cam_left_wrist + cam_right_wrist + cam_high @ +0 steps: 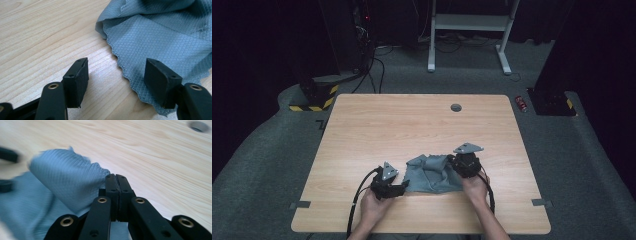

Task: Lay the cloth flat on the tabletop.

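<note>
A blue-grey waffle-weave cloth lies crumpled on the wooden table near its front edge. My left gripper is low at the cloth's left edge and stands open. In the left gripper view the scalloped hem of the cloth runs between the jaws of this gripper: one pad is over the fabric, the other over bare wood. My right gripper is at the cloth's right side. Its jaws are pressed together on a raised fold of the cloth.
A round grey cable hole sits near the table's far edge, also seen in the right gripper view as the cable hole. Grey tape strips mark the front corners. A red can and a white desk frame are on the floor beyond.
</note>
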Demonstrator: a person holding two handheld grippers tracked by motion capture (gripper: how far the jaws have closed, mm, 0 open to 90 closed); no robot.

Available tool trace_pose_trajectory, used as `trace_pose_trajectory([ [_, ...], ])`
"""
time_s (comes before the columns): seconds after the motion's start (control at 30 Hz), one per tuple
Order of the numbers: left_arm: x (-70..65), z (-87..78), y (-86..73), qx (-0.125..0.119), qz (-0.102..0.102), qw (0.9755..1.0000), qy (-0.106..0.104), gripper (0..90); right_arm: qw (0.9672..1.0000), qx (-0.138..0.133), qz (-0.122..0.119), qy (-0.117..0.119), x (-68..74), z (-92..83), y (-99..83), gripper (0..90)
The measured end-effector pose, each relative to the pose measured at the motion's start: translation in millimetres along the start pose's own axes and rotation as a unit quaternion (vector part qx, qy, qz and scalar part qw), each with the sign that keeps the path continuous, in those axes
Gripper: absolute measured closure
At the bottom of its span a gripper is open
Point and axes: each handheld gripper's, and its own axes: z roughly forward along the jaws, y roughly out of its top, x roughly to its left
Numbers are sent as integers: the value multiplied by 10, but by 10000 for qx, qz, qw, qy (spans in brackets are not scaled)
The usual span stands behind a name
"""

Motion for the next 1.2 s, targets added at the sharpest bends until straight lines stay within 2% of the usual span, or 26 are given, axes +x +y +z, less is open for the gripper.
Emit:
trace_pose_trajectory([
  [0.03, 0, 0, 0, 0, 0, 10000, -1, 366, 10000, 29, 60, -62, -47, 10, -8, 893],
  [0.07, 0, 0, 0, -1, 0, 10000, -2, 365, 9994, 131, 263, -187, -147, 36, -37, 888],
  [0.13, 0, 0, 0, -2, 1, 10000, -3, 365, 9989, 202, 356, -219, -185, 52, -52, 882],
  [0.17, 0, 0, 0, -2, 0, 10000, -4, 364, 9983, 267, 452, -232, -223, 66, -81, 814],
  [0.23, -1, 1, 0, -6, 1, 10000, 1, 364, 9983, 250, 468, -229, -212, 51, -89, 786],
  [0.27, 0, 0, 0, -1, 1, 10000, -3, 363, 9992, 51, 364, -127, -160, -17, -89, 733],
  [0.3, 0, 0, 0, 0, 2, 10000, -4, 363, 9992, 51, 364, -127, -160, -17, -89, 733],
  [0.33, 0, 1, 0, -5, 3, 10000, 0, 363, 9995, -65, 295, -64, -114, -56, -81, 709],
  [0.4, 0, 1, 0, -4, 4, 10000, 1, 363, 9998, -167, -5, 116, 24, -103, -34, 646],
  [0.43, 0, 1, 0, -6, 1, 10000, 0, 363, 9998, -167, -5, 116, 24, -103, -34, 646],
  [0.5, 0, 1, 0, -5, 2, 10000, -1, 362, 9996, -58, -126, 227, 94, -50, -1, 609],
  [0.6, 0, 0, 0, 2, 5, 10000, -7, 361, 9987, 287, -249, 351, 165, 127, 25, 586],
  [0.67, 0, 1, 0, -3, 3, 10000, -3, 360, 9976, 509, -313, 363, 199, 254, 17, 612],
  [0.77, 0, 1, 0, -2, 8, 10000, -4, 360, 9956, 776, -446, 274, 211, 377, 0, 789],
  [0.83, 0, 1, 0, -2, 11, 10000, -5, 358, 9955, 810, -391, 311, 188, 395, 6, 866],
  [0.9, 2, 1, 1, 2, 29, 10000, -2, 358, 9953, 836, -397, 274, 179, 393, 31, 877],
  [0.97, 2, 1, 1, 1, 31, 10000, -3, 357, 9958, 772, -481, 134, 163, 369, 74, 878],
  [1.07, 2, 1, 1, 2, 30, 10000, -3, 356, 9986, 476, -224, 36, 67, 300, 161, 869],
  [1.13, 1, 1, 1, -1, 28, 10000, -2, 357, 9994, 331, -75, -36, 0, 266, 214, 868],
  [1.2, 1, 1, 1, 0, 29, 10000, -2, 357, 9995, 279, -32, -161, -47, 255, 249, 868],
])
